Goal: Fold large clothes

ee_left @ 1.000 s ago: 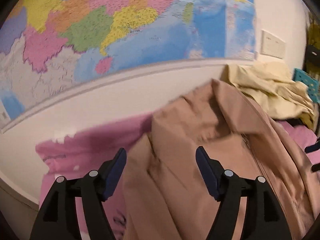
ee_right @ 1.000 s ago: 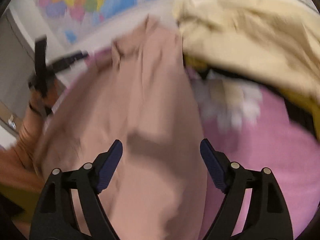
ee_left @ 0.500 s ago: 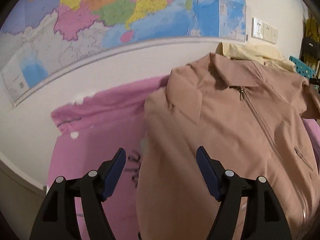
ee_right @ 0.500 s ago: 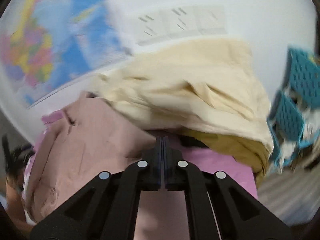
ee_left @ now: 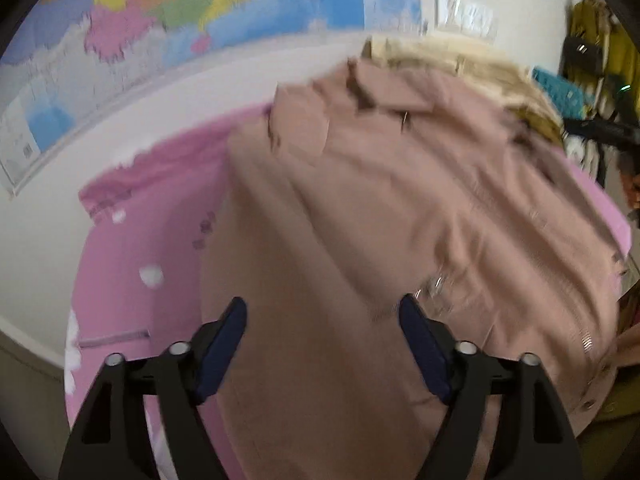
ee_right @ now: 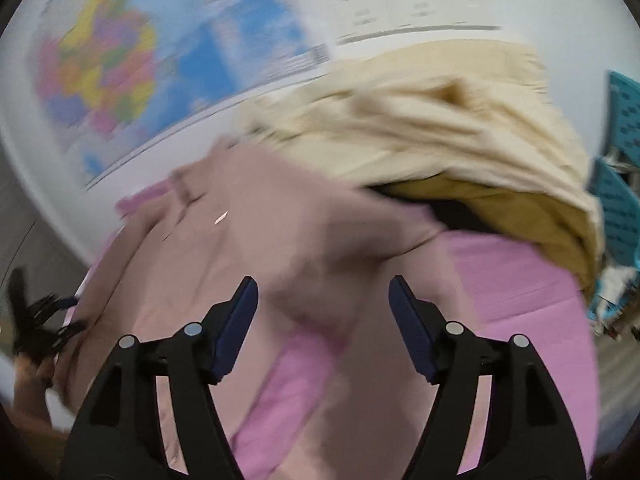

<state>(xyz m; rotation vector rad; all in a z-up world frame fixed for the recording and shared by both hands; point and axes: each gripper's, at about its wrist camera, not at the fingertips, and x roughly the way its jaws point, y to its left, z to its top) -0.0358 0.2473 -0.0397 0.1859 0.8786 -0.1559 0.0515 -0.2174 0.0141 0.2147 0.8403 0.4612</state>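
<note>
Tan fabric fills the left wrist view: the jacket (ee_left: 400, 208) lies spread on a pink sheet (ee_left: 132, 240), collar toward the wall map (ee_left: 180, 12); the left gripper (ee_left: 322, 344) hangs above its lower part, jaws wide, holding nothing. Right wrist view, blurred: the right gripper (ee_right: 323, 320) is spread wide and empty over the jacket (ee_right: 248, 248); a cream garment (ee_right: 432, 128) lies heaped beyond it; a teal basket (ee_right: 620, 188) stands at the right edge.

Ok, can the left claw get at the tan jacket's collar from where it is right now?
Probably yes. The left claw is open above the tan jacket, and the collar lies exposed further ahead. Nothing sits between them; the cream garment lies beyond it.
</note>
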